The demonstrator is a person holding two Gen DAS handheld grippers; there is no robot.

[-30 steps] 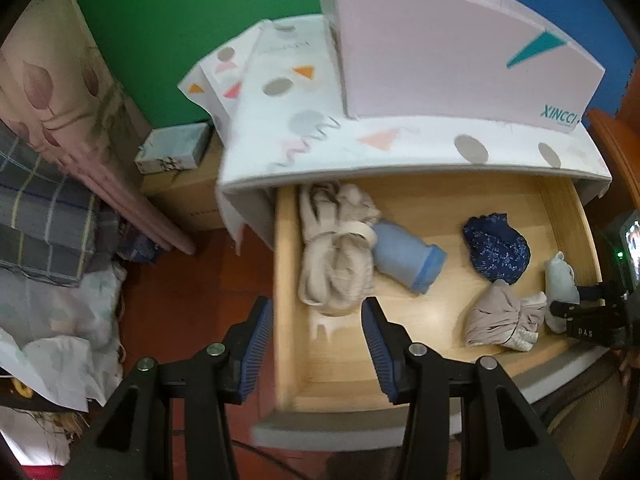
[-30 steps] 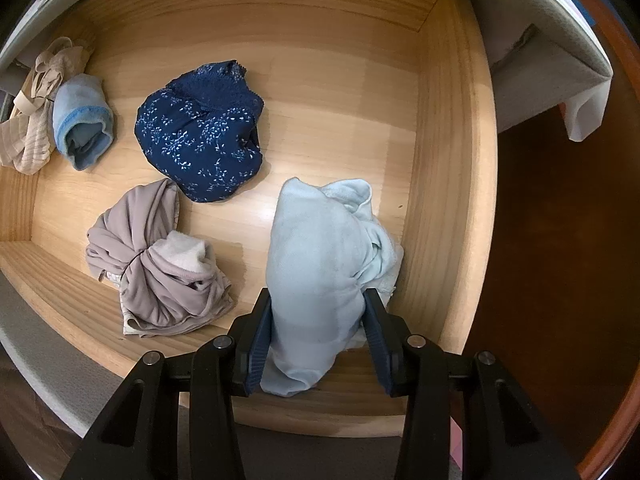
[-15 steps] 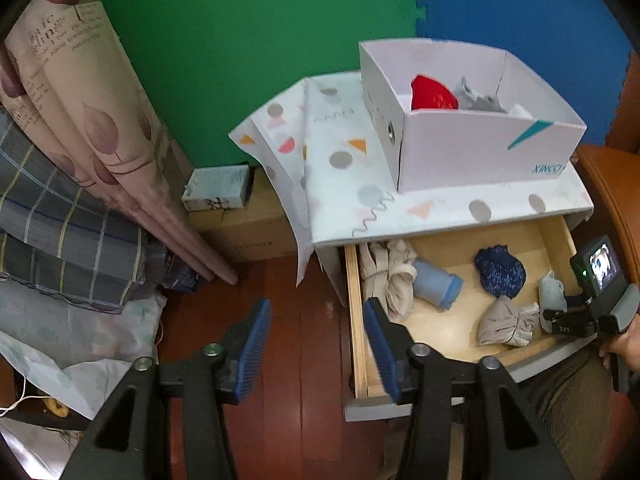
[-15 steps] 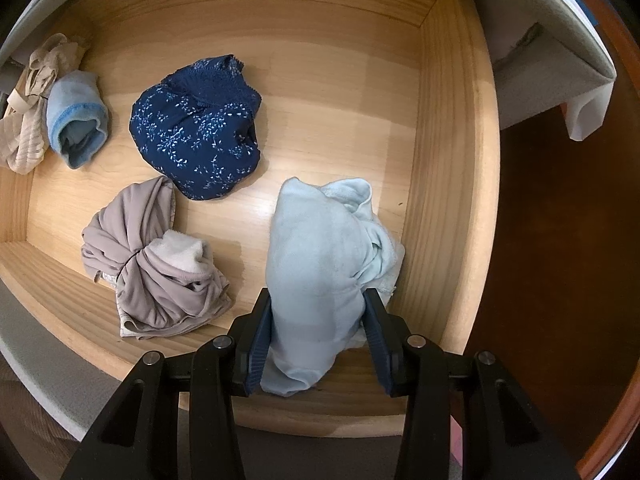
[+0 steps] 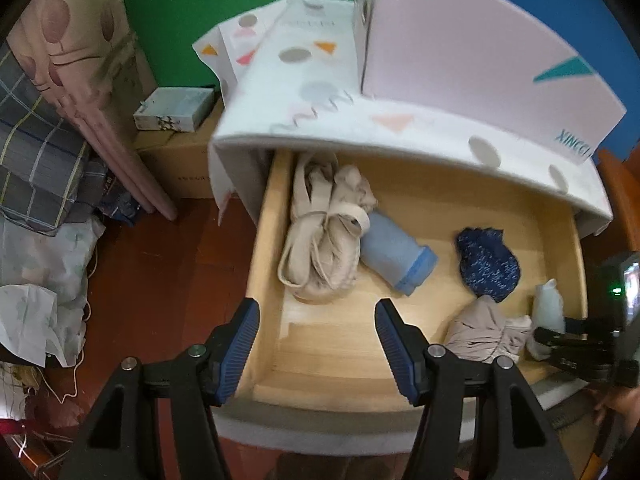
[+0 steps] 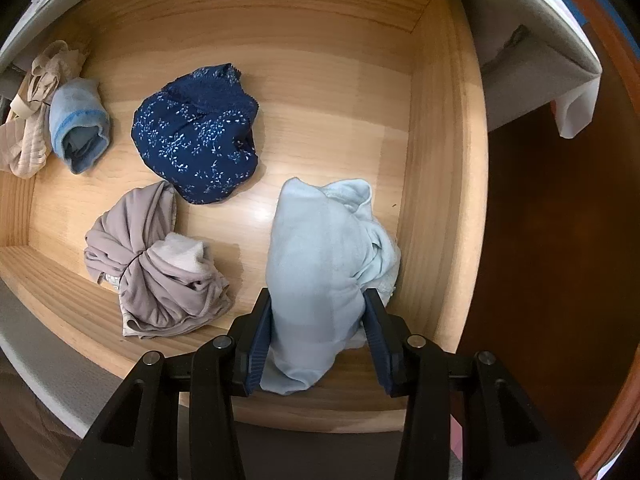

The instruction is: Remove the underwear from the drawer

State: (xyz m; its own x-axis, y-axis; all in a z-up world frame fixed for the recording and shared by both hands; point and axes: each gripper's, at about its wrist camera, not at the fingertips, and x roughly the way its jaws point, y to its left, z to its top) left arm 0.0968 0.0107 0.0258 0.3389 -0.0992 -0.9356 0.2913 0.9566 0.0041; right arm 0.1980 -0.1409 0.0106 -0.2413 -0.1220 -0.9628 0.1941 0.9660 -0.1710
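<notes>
Right gripper (image 6: 318, 316), nearest the lens, is clamped on the pale blue underwear (image 6: 320, 256): we see both blue pads (image 6: 260, 332) pressing the bundle's lower part, the cloth bulging above them. This piece stands at the near right corner of the open wooden drawer (image 6: 444, 200), close to its right wall.

Left of it, on the drawer floor near the front edge, lies a taupe bundle (image 6: 160, 276) with a white patch showing. Farther back, at mid-floor, sits a navy floral piece (image 6: 200, 136). At the far left we note a rolled blue piece (image 6: 80, 128) touching a beige strappy garment (image 6: 28, 128).

Left gripper (image 5: 316, 340) hangs above the drawer's near left corner, its jaws opening, with nothing between them; we see only the drawer's left wall and bare floor through the gap. From this view the beige garment (image 5: 324, 236) and blue roll (image 5: 396, 256) lie just beyond it, with the navy piece (image 5: 486, 264), taupe bundle (image 5: 486, 330) and held pale blue piece (image 5: 548, 312) to the right, where the right gripper (image 5: 568, 336) appears dark at the edge.

Beyond the drawer, a patterned cloth (image 5: 320, 80) covers the cabinet top, bearing a pinkish box (image 5: 460, 48); green and blue walls stand behind.
</notes>
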